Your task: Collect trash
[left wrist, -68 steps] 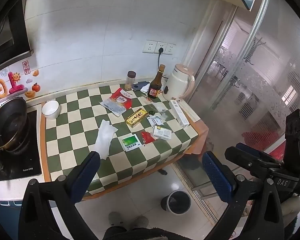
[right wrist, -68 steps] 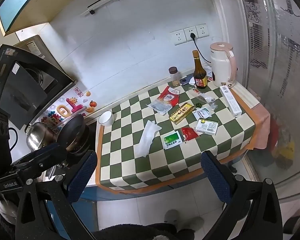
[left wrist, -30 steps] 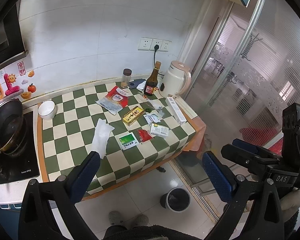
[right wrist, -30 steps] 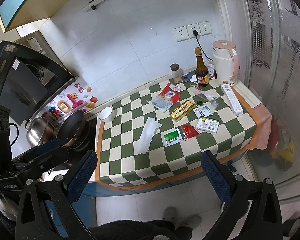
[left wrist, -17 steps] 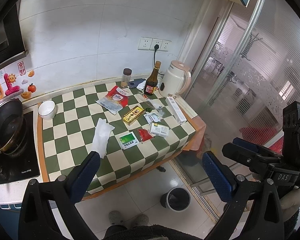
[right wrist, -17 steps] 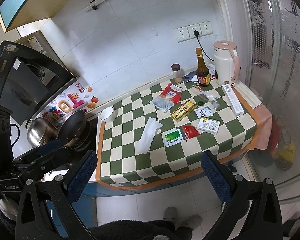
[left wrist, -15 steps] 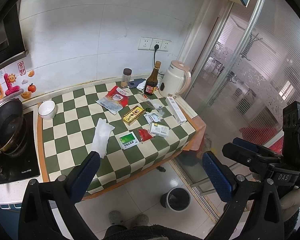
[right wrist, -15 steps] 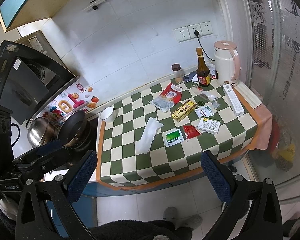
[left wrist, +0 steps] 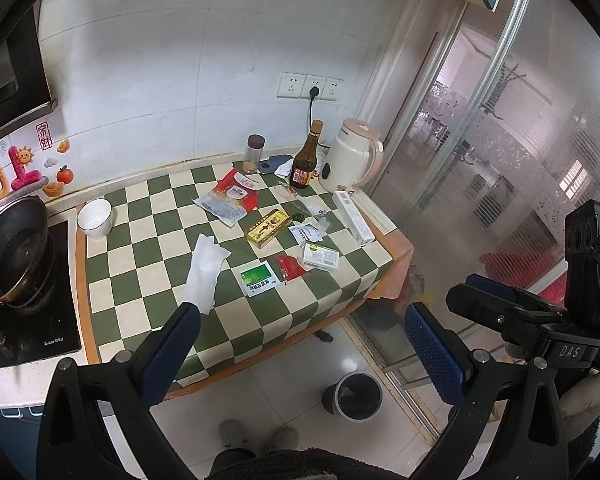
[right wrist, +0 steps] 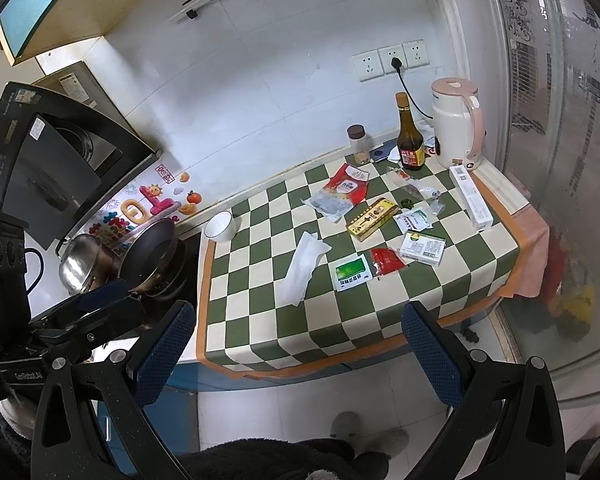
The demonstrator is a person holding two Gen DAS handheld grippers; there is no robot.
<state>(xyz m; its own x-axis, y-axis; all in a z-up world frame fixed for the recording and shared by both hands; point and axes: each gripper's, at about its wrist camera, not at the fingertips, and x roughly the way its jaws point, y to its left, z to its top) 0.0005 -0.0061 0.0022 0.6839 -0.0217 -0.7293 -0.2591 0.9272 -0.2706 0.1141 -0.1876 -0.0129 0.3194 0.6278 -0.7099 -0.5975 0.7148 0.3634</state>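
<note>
Trash lies scattered on a green-checked tablecloth: a white tissue, a green sachet, a red sachet, a yellow box, a white medicine box, a red-and-white bag and a long white box. The same tissue and green sachet show in the right wrist view. A small bin stands on the floor below the table's right end. My left gripper and right gripper are both open and empty, held well back from the table.
A dark bottle, a spice jar and a pink-white kettle stand at the back. A white bowl sits at the left edge, beside a pan on the cooktop. A glass sliding door lies to the right.
Both grippers have drawn slightly back from the table over the last two seconds, and have barely moved in the last half second. Nothing on the table has moved.
</note>
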